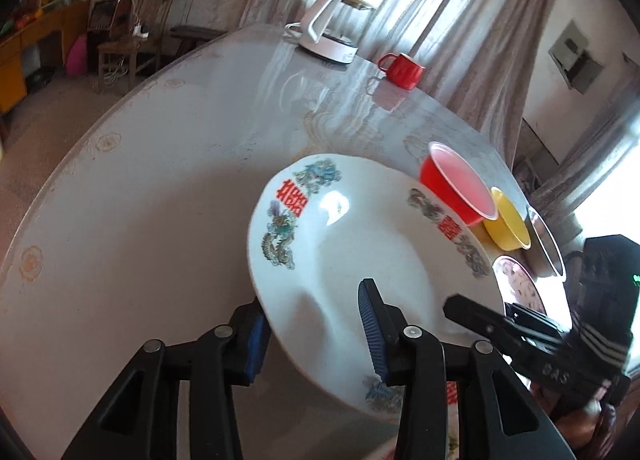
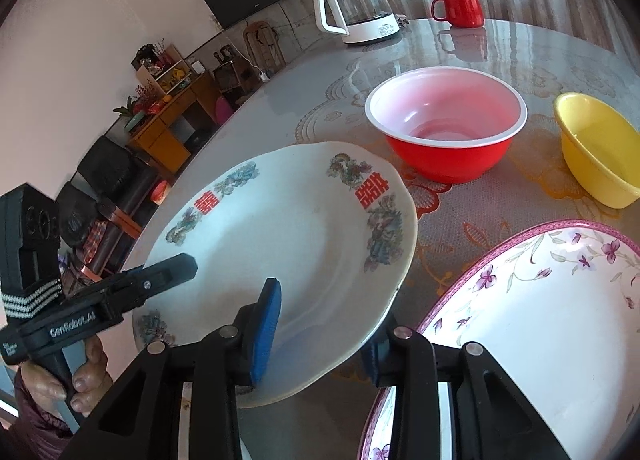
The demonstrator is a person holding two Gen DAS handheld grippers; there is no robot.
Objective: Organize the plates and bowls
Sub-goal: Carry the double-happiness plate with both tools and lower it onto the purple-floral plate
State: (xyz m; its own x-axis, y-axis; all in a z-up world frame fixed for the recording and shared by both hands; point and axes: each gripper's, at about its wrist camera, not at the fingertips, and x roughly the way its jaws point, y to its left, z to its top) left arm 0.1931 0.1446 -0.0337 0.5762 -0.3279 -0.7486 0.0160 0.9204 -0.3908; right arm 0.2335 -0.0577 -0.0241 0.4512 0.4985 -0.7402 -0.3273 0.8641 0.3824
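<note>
A white plate [image 1: 360,244] [image 2: 288,244] with dragon prints and red characters hangs tilted just above the round table [image 1: 160,180]. My right gripper [image 2: 326,308] is shut on its near right rim, one blue pad on top and the other underneath. My left gripper [image 1: 311,294] straddles the opposite rim, its pads loose around the plate. Each gripper shows in the other's view: the right gripper [image 1: 464,306] and the left gripper [image 2: 188,260]. A red bowl [image 2: 444,128] and a yellow bowl [image 2: 596,148] stand behind. A pink-rimmed floral plate [image 2: 520,300] lies at the right.
A white kettle [image 2: 356,8] and a red mug [image 2: 460,8] stand at the table's far side by the curtains. A metal bowl [image 1: 546,244] sits beyond the yellow bowl [image 1: 506,226]. A hand grips the left tool's handle at the table's left edge.
</note>
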